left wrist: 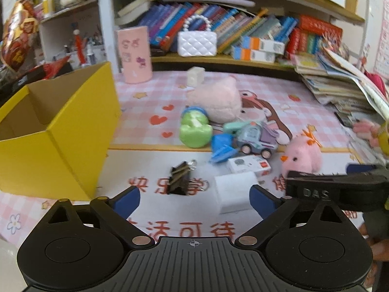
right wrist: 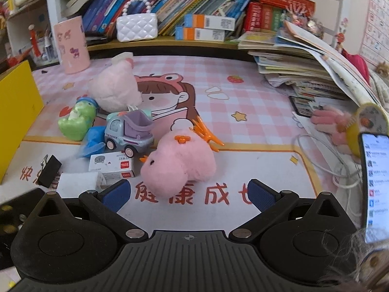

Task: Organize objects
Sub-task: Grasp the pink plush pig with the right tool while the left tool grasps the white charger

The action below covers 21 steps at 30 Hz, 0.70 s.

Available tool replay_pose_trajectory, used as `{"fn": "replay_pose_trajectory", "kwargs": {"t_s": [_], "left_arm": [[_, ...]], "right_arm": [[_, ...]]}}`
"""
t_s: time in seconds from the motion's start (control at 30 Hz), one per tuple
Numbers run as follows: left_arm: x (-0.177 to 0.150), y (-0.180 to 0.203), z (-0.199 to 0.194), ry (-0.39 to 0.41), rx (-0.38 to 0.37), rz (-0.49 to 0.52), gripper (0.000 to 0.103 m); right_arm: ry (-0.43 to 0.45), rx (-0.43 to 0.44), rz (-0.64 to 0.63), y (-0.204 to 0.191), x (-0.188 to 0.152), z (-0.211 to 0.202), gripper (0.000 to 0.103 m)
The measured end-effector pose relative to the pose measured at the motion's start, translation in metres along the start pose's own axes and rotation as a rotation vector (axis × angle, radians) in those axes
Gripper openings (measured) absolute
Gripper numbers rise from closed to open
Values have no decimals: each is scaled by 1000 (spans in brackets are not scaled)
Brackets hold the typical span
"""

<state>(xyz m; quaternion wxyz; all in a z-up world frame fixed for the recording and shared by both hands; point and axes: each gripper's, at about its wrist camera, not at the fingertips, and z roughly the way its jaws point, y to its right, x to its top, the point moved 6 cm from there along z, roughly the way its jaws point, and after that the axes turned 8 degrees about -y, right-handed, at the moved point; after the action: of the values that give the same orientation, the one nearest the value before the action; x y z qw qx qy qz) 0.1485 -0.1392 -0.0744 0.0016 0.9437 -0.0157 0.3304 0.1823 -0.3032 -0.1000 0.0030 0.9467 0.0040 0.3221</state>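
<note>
Toys lie heaped mid-mat before you: truck (right wrist: 130,133), pink chick (right wrist: 178,165), black clip (left wrist: 180,178). Your left gripper (left wrist: 194,200) gapes empty near the clip; your right gripper (right wrist: 188,194) gapes empty just short of the chick. Yellow box (left wrist: 56,131) stands left.
</note>
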Motion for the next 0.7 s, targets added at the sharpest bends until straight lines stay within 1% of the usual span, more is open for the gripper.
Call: {"fn": "replay_pose_trajectory", "kwargs": {"t_s": [0.03,0.07,0.13,0.2,0.33,0.47,0.6,0.7], "left_arm": [[0,4,3,-5,-7,12,93],[0,8,5,-8,-14,19,88],[1,16,11,-19,-25,38,86],[1,23,18,-31,-26,58,82],[0,31,33,-72,-44,56,80],[1,38,47,-92,-44,61,80],[0,40,58,-117,-48,60,75],[2,43,59,-110,-47,73,71]], "right_arm": [[0,6,-7,-1,1,1,103],[1,12,-16,0,3,3,103],[3,0,-25,3,8,8,103],[11,-3,-17,10,13,12,103],[8,43,-10,18,23,19,103],[-33,108,-35,16,27,29,102],[-63,129,-74,12,29,38,102],[-74,139,-87,9,30,43,101]]}}
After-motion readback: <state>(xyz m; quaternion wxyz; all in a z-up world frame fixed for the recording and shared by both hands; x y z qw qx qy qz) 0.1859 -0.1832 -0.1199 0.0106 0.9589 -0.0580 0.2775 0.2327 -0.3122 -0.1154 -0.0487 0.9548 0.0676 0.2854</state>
